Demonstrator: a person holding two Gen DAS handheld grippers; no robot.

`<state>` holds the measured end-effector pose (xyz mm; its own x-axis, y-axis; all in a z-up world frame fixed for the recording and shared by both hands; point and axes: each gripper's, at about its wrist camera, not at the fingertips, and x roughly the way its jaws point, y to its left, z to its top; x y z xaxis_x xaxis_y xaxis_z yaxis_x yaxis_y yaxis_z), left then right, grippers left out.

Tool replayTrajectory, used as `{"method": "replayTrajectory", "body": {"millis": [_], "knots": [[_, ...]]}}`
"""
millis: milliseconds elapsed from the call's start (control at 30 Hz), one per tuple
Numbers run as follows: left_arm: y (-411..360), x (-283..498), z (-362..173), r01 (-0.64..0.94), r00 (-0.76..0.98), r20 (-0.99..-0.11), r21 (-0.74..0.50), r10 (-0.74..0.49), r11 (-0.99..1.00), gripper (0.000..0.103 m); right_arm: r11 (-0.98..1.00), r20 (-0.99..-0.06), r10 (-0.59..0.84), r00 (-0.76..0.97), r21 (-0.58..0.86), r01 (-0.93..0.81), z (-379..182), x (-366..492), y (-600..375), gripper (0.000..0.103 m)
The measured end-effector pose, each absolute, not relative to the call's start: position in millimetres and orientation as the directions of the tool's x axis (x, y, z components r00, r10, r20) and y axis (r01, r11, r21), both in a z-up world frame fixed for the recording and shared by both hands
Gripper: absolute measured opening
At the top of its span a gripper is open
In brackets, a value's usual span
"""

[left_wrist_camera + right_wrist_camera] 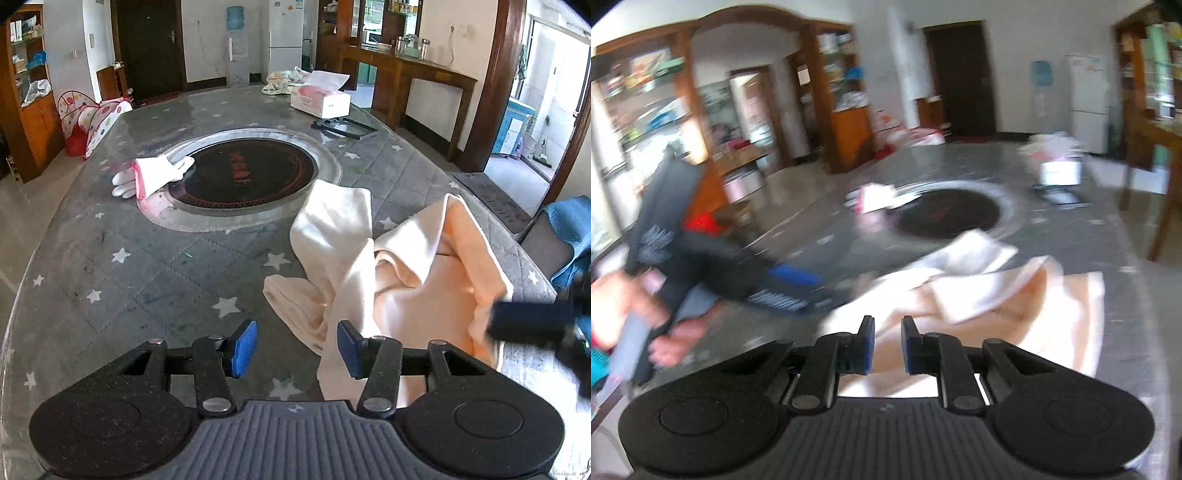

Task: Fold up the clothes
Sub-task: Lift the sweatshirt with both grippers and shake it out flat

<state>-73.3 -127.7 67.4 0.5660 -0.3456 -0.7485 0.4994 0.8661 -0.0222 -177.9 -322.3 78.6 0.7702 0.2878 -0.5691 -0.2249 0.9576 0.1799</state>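
The crumpled cream-and-peach cloth garment (369,266) lies on the grey star-print table (147,266) — its long axis runs away from the cameras. Left gripper (297,349) spread; right gripper (887,349) parted, empty.

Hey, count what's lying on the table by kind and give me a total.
Cream garment: 1
White gloves: 2
Tissue box: 1
Black frame: 1
Patterned cloth bundle at the far end: 1
Total: 6
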Motion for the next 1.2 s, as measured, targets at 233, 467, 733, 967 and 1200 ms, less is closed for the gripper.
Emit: {"method": "replayTrajectory", "body": {"millis": [233, 467, 733, 967, 1200], "knots": [[-131.8, -79.5, 75.9, 0.509, 0.561, -0.733, -0.061, -0.385, 0.859, 0.056, 0.98, -0.614, 0.118, 0.781, 0.199, 0.009, 68.6, -149.6, -375.1, 0.026], [-149.2, -75.5, 71.4, 0.562, 0.523, -0.755, -0.044, -0.396, 0.826, 0.056, 0.978, -0.674, 0.116, 0.729, 0.205, 0.034, 47.3, -126.6, -383.0, 0.025], [-159.0, -67.7, 55.2, 0.592, 0.479, -0.78, -0.053, -0.404, 0.804, 0.015, 0.985, -0.715, 0.1, 0.692, 0.17, 0.034, 39.3, -118.0, -377.2, 0.003], [-158.2, -65.7, 52.9, 0.589, 0.472, -0.787, -0.052, -0.396, 0.806, 0.018, 0.979, -0.748, 0.097, 0.657, 0.19, 0.071, 29.5, -111.0, -378.9, 0.005], [-156.6, -63.1, 55.2, 0.601, 0.465, -0.783, -0.064, -0.414, 0.797, 0.012, 0.983, -0.749, 0.112, 0.654, 0.18, 0.037, 33.4, -108.9, -374.5, 0.002]]}}
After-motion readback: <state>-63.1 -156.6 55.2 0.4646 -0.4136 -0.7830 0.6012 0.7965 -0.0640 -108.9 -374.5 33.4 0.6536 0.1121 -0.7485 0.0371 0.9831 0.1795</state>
